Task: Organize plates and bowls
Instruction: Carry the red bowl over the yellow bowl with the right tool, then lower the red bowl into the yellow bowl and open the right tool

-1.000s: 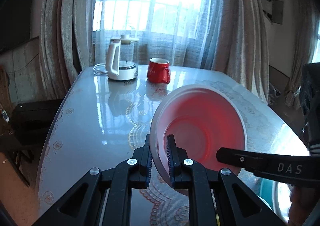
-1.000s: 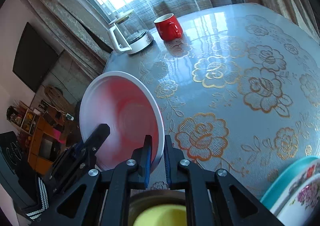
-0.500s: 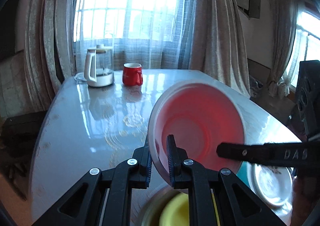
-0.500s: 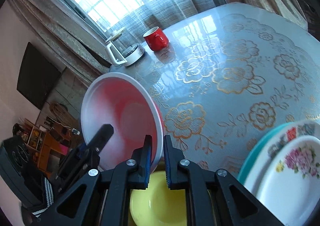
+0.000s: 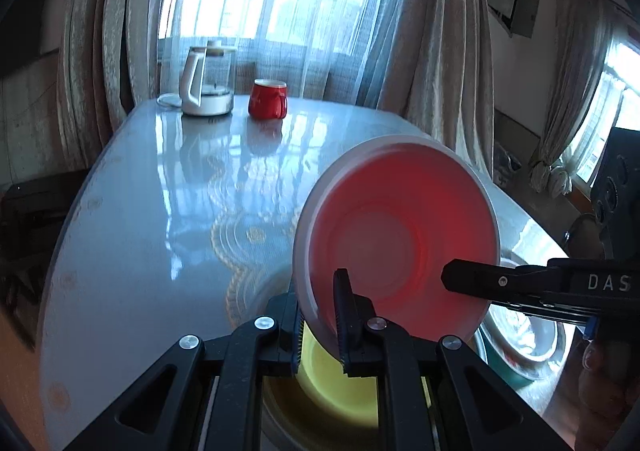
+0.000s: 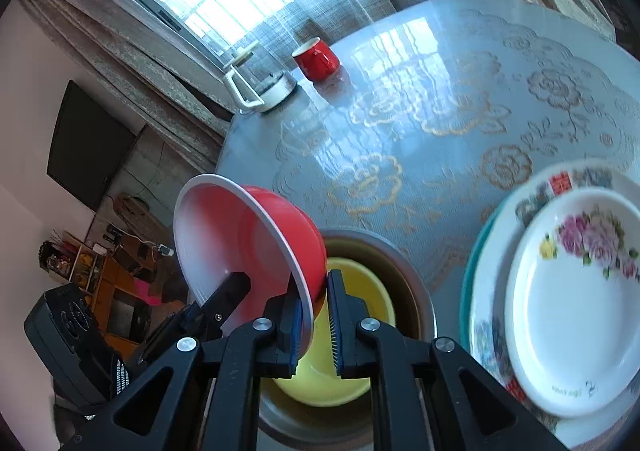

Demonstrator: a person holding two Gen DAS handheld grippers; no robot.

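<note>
A red bowl (image 5: 400,235) with a white inside hangs tilted in the air, gripped from both sides. My left gripper (image 5: 320,291) is shut on its lower left rim. The right gripper's finger (image 5: 520,285) reaches in from the right over the bowl's edge. In the right wrist view my right gripper (image 6: 316,291) is shut on the red bowl's (image 6: 256,235) rim and wall, and the left gripper's finger (image 6: 228,291) shows behind the bowl. Directly beneath sits a yellow bowl (image 6: 360,291) nested in a metal bowl (image 6: 408,275).
A stack of plates stands to the right: a white floral plate (image 6: 576,303) on a patterned plate (image 6: 560,179) on a teal one (image 6: 468,283). A glass kettle (image 5: 206,83) and red mug (image 5: 268,99) stand at the far end of the glossy table (image 5: 160,211).
Both grippers have carried the red bowl back toward the near edge of the table. The yellow bowl and the plate stack have come into view beneath and beside it.
</note>
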